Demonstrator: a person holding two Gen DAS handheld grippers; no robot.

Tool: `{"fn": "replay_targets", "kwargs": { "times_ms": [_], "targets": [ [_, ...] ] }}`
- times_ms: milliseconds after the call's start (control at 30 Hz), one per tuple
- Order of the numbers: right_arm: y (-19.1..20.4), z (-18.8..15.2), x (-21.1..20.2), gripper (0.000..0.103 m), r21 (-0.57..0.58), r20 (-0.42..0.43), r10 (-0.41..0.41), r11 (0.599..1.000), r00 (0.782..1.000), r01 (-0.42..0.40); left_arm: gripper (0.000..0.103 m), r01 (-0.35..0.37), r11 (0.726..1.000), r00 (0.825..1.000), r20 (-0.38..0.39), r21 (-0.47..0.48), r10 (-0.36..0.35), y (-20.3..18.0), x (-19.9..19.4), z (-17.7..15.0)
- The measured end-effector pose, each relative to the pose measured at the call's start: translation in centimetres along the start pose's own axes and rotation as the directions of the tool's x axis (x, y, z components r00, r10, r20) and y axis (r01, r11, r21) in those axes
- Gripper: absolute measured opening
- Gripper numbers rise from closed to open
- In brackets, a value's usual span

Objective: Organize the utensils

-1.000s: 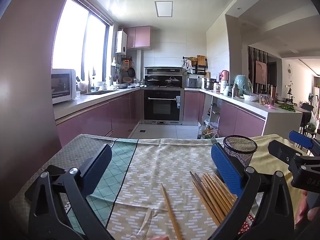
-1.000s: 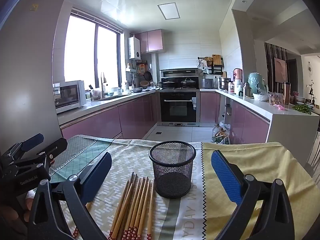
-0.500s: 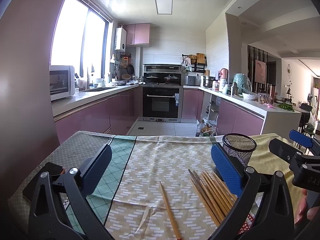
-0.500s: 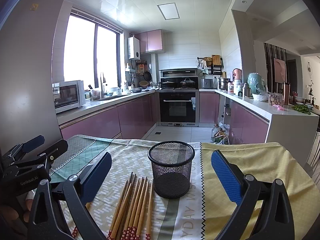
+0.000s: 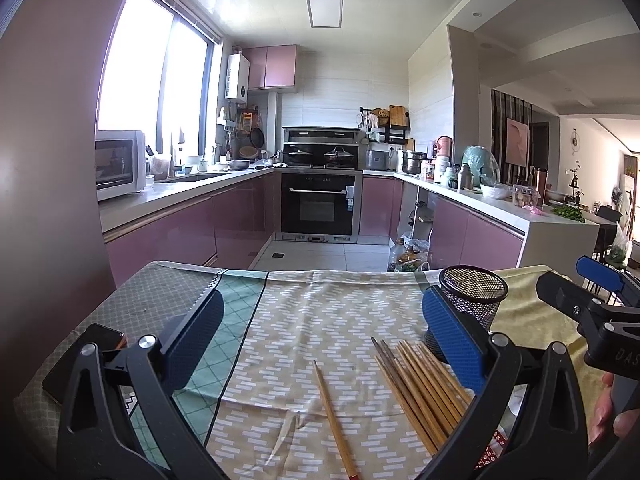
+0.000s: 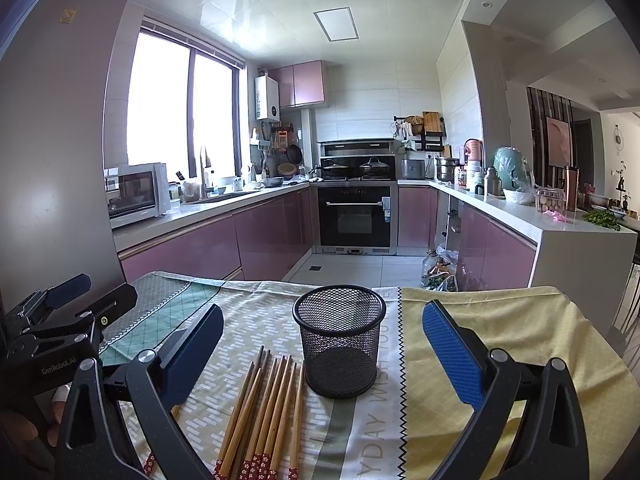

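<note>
Both the left gripper and right gripper gape wide and empty over a tablecloth, chopsticks lower centre, black mesh cup just beside them.

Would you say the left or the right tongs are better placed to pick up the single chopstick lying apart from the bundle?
Left. The lone chopstick lies between the open left tongs; the right tongs frame the mesh holder instead.
</note>
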State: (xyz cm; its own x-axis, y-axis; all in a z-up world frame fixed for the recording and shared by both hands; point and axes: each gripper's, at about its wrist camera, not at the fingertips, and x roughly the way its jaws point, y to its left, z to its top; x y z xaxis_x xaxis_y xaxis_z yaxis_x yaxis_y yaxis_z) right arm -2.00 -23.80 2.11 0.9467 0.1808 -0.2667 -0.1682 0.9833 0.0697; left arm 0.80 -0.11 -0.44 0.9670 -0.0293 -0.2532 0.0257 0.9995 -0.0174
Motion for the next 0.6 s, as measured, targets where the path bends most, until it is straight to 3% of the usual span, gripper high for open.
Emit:
{"fn": "replay_targets", "kwargs": {
  "times_ms": [600],
  "targets": [
    [-0.10, 0.32, -0.20, 0.096, 0.002, 0.002, 0.000, 1.000, 1.000, 0.000, 0.098, 0.000, 1.000, 1.000, 0.005, -0.001, 0.000, -0.14, -0.24, 0.07]
  ]
}}
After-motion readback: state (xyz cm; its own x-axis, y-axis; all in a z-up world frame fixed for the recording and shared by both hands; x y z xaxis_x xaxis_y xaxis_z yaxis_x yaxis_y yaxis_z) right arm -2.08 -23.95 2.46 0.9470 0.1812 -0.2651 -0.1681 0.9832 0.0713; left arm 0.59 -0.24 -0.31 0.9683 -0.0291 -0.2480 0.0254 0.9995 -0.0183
